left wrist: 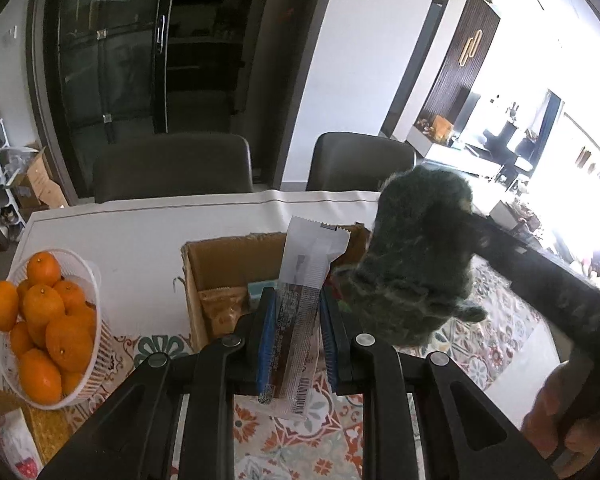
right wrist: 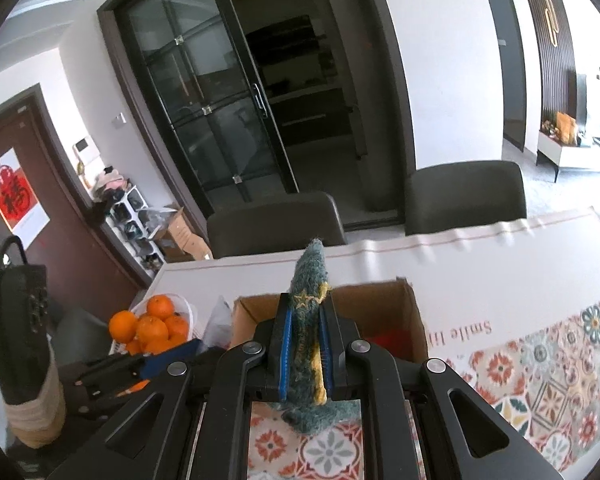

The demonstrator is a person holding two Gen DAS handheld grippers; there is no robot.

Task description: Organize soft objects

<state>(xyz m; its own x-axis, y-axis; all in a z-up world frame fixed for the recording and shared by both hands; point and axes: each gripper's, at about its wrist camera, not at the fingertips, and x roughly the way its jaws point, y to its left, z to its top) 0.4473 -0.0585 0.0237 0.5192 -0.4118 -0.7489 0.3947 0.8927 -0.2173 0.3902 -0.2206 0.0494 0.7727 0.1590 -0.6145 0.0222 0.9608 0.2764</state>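
My left gripper (left wrist: 298,308) is shut on a long snack packet (left wrist: 304,280), white at the top and brown lower down, held above the near edge of an open cardboard box (left wrist: 220,256). My right gripper (right wrist: 305,322) is shut on a teal knitted soft toy (right wrist: 309,312) with yellow stitching, held upright above the same box (right wrist: 380,300). In the left wrist view the toy (left wrist: 416,256) hangs at the right, above the box's right side, with the right gripper's arm behind it. The box holds a golden packet (left wrist: 222,308) and something red (right wrist: 388,338).
A white basket of oranges (left wrist: 44,320) stands left of the box on the patterned tablecloth (left wrist: 292,440). Two dark chairs (left wrist: 172,168) stand at the table's far side. A small packet (left wrist: 8,436) lies at the near left. The left gripper (right wrist: 140,364) shows left in the right wrist view.
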